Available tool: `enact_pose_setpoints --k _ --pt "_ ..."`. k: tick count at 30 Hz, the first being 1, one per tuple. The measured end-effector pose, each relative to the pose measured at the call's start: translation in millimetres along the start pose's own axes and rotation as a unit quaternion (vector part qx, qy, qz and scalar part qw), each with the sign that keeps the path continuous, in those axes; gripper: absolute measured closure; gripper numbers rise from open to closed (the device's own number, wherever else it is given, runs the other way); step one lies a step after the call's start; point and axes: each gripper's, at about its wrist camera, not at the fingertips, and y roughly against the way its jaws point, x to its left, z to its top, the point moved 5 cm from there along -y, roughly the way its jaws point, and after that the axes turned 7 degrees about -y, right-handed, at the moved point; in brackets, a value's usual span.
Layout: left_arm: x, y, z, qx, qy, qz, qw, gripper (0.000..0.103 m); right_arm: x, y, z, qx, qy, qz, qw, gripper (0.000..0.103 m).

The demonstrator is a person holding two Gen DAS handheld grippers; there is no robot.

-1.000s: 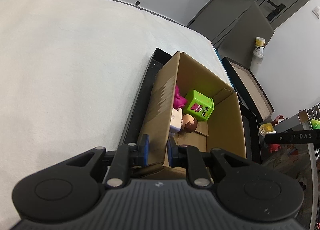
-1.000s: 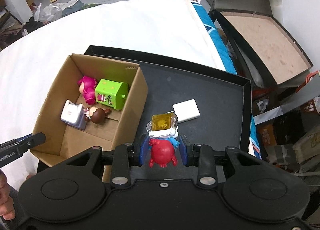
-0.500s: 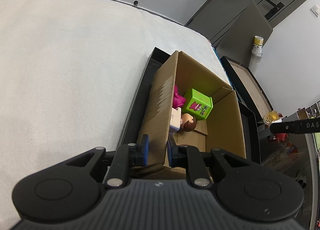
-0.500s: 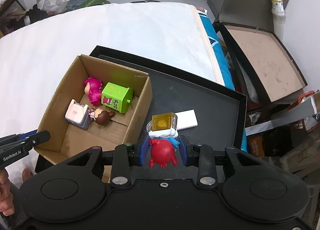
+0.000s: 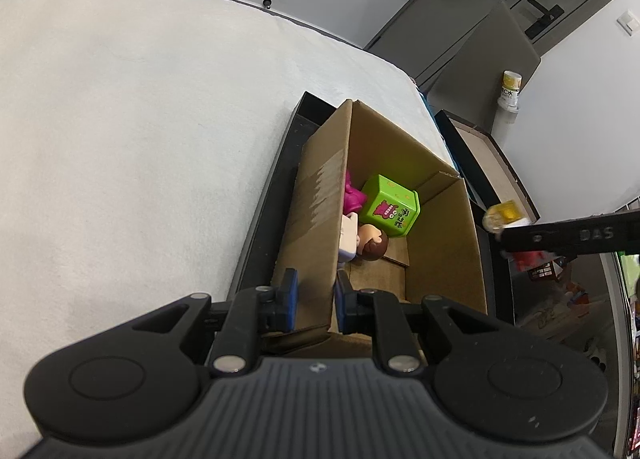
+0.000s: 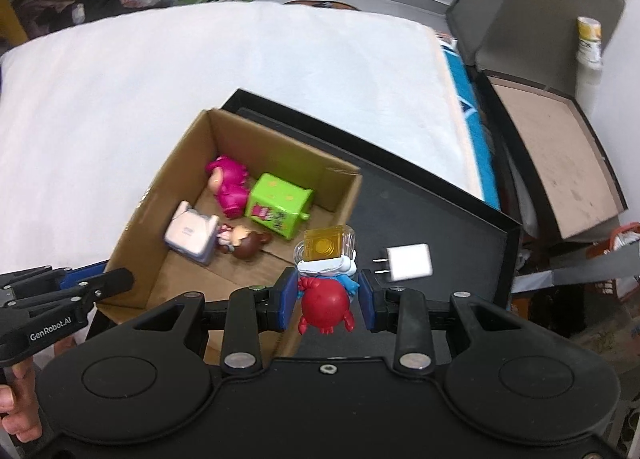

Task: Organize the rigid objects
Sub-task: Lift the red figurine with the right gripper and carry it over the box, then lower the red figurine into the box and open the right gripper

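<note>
Left hand-held gripper point(image 5: 314, 305): clamped on the near wall of the cardboard box point(image 5: 320, 219), 1 pad outside and 1 inside, at 6 o'clock in the left wrist view.
Right hand-held gripper point(image 6: 329, 301): closed on the red crab figure point(image 6: 326, 307), which carries a clear cube with a yellow centre point(image 6: 325, 247) at its 12 o'clock end.
Held figure, place: above the black tray point(image 6: 440, 227), just at the box's 3 o'clock wall, not yet over the opening as far as I can judge.
Toys in the box, count: 4, namely 1 pink figure point(image 6: 226, 185), 1 green cube toy point(image 6: 280, 205), 1 white-lilac block point(image 6: 191, 233) and 1 brown-haired doll point(image 6: 246, 244), all lying toward the 9 o'clock half.
Left on the tray, count: 1 white plug adapter point(image 6: 408, 261), at 3 o'clock of the held figure.
Surface: the tray sits on a white bed point(image 6: 160, 71).
Progress, my judgement: well over half done; 4 are stowed, 1 is in transit and 1 awaits pickup.
Free room: the box floor near its 6 o'clock wall is bare.
</note>
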Motion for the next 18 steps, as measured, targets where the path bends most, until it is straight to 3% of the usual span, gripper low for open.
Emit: enact_pose_setpoints --k 8,18 --pt "2 0 0 0.001 0.001 -0.007 1.0000 0.086 28 -22 -3 0.016 0.020 0.008 1.000 0.070" --pt "2 1 0 0.001 0.001 -0.009 1.0000 0.085 32 -46 -1 0.024 0.006 0.006 1.000 0.070"
